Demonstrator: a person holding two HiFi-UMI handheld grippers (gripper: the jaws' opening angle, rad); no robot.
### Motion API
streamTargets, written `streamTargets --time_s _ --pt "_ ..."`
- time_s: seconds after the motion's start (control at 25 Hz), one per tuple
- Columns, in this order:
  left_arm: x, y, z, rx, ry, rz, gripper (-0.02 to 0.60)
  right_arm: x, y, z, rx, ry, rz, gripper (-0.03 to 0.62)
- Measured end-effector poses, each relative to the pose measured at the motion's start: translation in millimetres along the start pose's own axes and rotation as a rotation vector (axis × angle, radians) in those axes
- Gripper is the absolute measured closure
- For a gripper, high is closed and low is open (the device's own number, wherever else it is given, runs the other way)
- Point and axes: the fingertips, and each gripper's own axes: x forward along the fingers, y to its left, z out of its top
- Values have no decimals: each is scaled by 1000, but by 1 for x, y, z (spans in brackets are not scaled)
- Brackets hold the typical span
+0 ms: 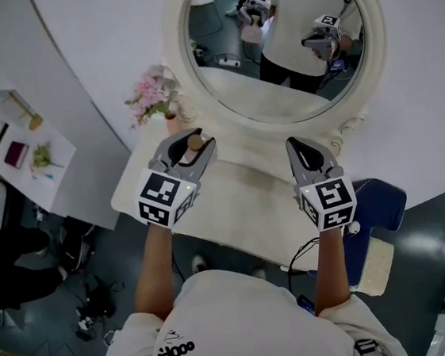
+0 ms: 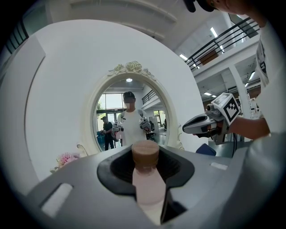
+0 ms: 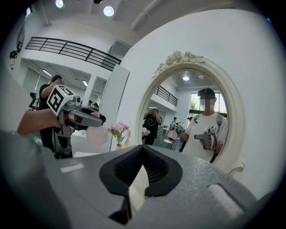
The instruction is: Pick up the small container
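A big round mirror [image 1: 262, 101] stands at the back of the pale table [image 1: 241, 203]. The left gripper [image 1: 190, 137] has its jaws tight on the neck of the small container [image 2: 145, 179], up off the table near the pink flowers [image 1: 149, 94]. The head view shows only its brown top. The right gripper view shows its round pink belly under the jaws. The right gripper [image 1: 299, 147] is closed on nothing. The print on the white shirt [image 1: 223, 325] is too small to read.
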Motion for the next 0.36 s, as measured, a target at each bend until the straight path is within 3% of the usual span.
streamTargets --time_s 0.36 --pt "-2 -3 -1 -1 5 -6 442 1 3 -1 5 2 6 591"
